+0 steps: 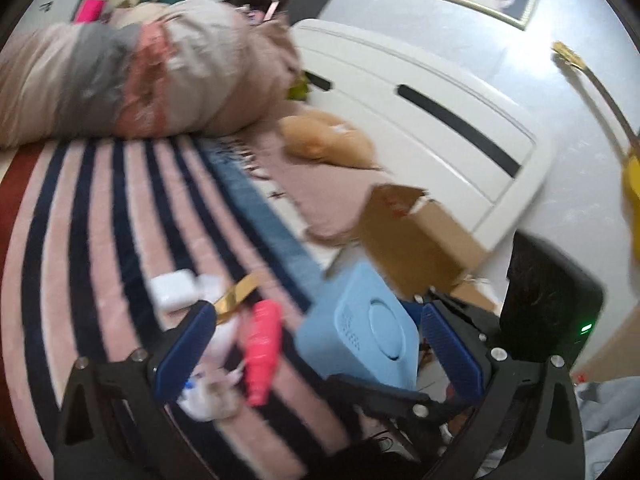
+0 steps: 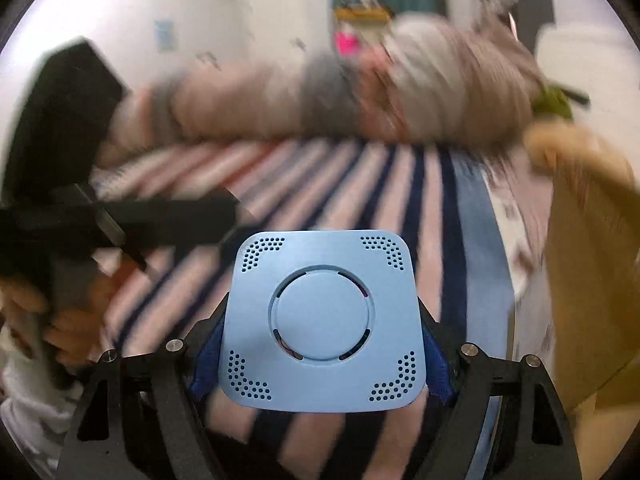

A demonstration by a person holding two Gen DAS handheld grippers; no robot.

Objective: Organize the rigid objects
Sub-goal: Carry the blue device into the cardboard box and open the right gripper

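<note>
While clamped in right claw (image 2: 320,344), blue box (image 2: 324,320), above striped blanket (image 2: 360,184)

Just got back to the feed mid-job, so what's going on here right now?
The right gripper is shut on a light blue box, holding it above the striped blanket on a bed. The left gripper is open and empty, over a pink item, a white case and other small pieces lying on the blanket. A cardboard box sits just beyond the blue one. Both views are motion-blurred.
</note>
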